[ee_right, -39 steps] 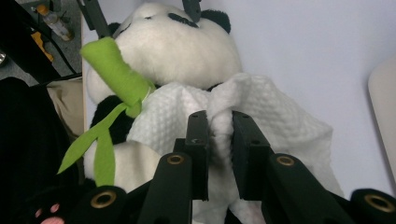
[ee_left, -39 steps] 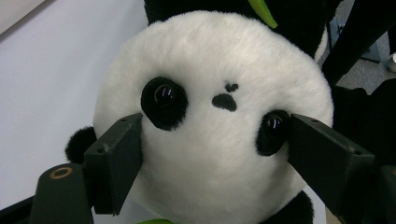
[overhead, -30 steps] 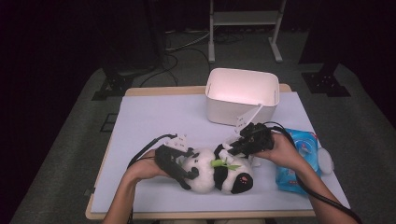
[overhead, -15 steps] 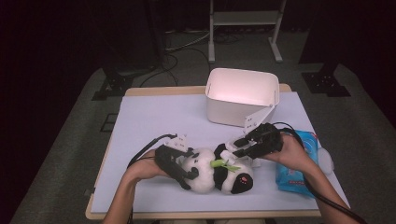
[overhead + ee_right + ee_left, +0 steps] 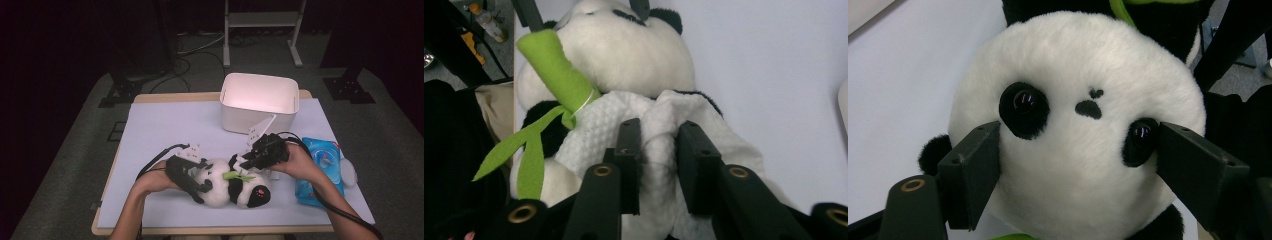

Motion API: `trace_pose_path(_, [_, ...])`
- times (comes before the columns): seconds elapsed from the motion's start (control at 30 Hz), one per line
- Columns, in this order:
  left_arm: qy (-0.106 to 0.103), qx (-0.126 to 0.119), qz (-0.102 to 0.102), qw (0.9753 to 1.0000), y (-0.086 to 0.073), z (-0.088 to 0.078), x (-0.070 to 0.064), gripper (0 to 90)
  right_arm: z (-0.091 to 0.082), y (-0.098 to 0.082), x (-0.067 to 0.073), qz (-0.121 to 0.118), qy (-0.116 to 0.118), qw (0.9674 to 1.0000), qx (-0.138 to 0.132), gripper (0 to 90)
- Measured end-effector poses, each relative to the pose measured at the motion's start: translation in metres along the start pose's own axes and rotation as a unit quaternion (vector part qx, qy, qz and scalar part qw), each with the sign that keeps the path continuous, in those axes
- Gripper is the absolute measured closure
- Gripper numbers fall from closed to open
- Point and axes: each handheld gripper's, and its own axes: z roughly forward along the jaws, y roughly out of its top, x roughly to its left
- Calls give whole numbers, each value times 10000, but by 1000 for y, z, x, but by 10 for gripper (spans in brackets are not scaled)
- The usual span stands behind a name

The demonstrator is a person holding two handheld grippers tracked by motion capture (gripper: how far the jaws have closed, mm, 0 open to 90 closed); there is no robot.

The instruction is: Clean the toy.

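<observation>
Dark lab: lone table [image 5: 165,125], floor cables [image 5: 192,47]

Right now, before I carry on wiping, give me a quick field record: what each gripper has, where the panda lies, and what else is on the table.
left gripper: jaws clamped on both sides of the panda's head
right gripper: jaws have just been closing, pinching a white wipe against the panda's body
panda: lying on the table's light mat, green bamboo sprig on its chest
white bin: behind the panda
blue wipe pack: right of the panda
</observation>
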Motion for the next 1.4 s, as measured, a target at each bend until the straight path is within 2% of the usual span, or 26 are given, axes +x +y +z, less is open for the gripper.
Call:
trace_pose_path(0.17, [26, 19, -15, 10000, 0, 0, 0, 196, -8, -13, 3, 58, -42, 10000, 2, 750])
trace_pose_path(0.2, [27, 19, -17, 10000, 0, 0, 0, 196, -11, -21, 6, 106, -2, 9999, -105, 754])
trace_pose_path(0.47, [39, 14, -12, 10000, 0, 0, 0, 196, -20, -48, 13, 227, 59, 9992, -331, 755])
trace_pose_path(0.67, [37, 6, -29, 10000, 0, 0, 0, 195, -23, -62, 12, 330, 81, 9991, -251, 758])
trace_pose_path(0.9, [47, 25, -9, 10000, 1, 0, -1, 195, -24, -67, 13, 371, 132, 9990, -221, 758])
trace_pose_path(0.97, [49, 30, -14, 10000, 1, 0, 0, 196, -28, -67, 14, 405, 167, 9986, -290, 758])
trace_pose_path(1.03, [55, 1, -86, 9999, 0, 1, 0, 196, -29, -67, 15, 406, 176, 9985, -329, 758])
trace_pose_path(1.17, [68, -2, -115, 9999, 0, 1, 1, 195, -31, -58, 21, 295, 289, 9978, -511, 758])
trace_pose_path(1.2, [84, -1, -122, 9999, 0, 1, 1, 195, -30, -52, 22, 186, 334, 9978, -550, 758])
trace_pose_path(1.4, [124, 6, -163, 9998, 1, 1, 1, 195, -31, -42, 25, 71, 393, 9978, -536, 759])
